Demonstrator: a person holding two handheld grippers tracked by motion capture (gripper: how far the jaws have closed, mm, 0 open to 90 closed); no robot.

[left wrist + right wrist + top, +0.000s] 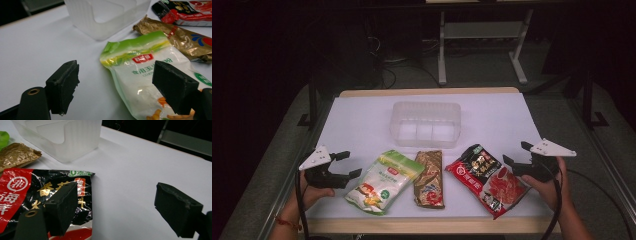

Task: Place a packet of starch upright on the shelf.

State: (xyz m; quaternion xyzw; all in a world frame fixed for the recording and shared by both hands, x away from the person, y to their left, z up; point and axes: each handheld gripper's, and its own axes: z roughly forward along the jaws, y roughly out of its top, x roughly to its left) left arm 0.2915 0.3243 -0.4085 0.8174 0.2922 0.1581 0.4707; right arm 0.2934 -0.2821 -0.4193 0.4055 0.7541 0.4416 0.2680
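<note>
Three food packets lie in a row on the white table (362, 120): a green-and-white bag (384, 181) at left, a gold-brown packet (429, 178) in the middle, a red-and-black packet (487, 177) at right. Behind them stands a clear plastic bin (425, 123). My left gripper (348, 164) hovers open just left of the green-and-white bag (145, 75), nothing between its jaws. My right gripper (516, 153) is open at the right edge of the red-and-black packet (30, 192), its jaws empty above the packet's corner and bare table.
The plastic bin (105, 17) is empty and sits toward the table's back centre. The gold-brown packet (182, 40) lies between the other two. A table frame (482, 45) stands on the dark floor beyond. Cables trail from both grippers.
</note>
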